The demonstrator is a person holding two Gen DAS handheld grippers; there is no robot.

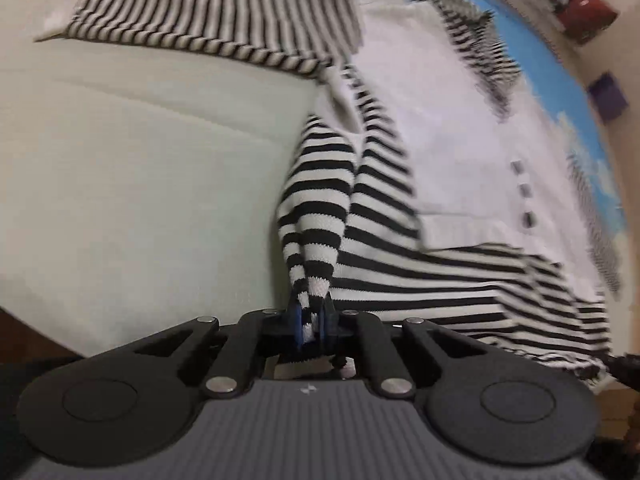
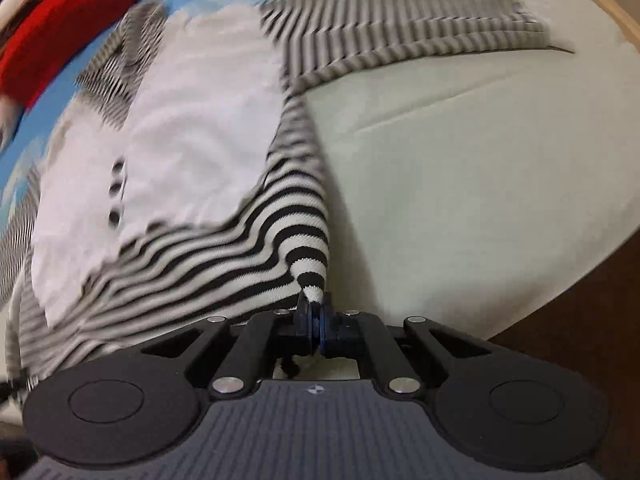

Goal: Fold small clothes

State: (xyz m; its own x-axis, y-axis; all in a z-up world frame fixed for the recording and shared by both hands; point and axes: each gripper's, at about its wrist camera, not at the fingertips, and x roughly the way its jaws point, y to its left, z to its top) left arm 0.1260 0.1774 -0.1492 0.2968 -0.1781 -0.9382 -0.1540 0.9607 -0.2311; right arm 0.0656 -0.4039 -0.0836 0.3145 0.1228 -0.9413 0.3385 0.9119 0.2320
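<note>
You have both the left gripper (image 1: 310, 326) and the right gripper (image 2: 316, 326) clamped tight on the near hem corners of the striped top (image 1: 420, 268), whose long axis runs straight away from your fingers across the bed (image 1: 140, 168), toward its sleeves.

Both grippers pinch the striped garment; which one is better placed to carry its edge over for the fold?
Probably neither clearly: the left gripper and the right gripper are each shut on the striped garment, so both likely carry together.
</note>
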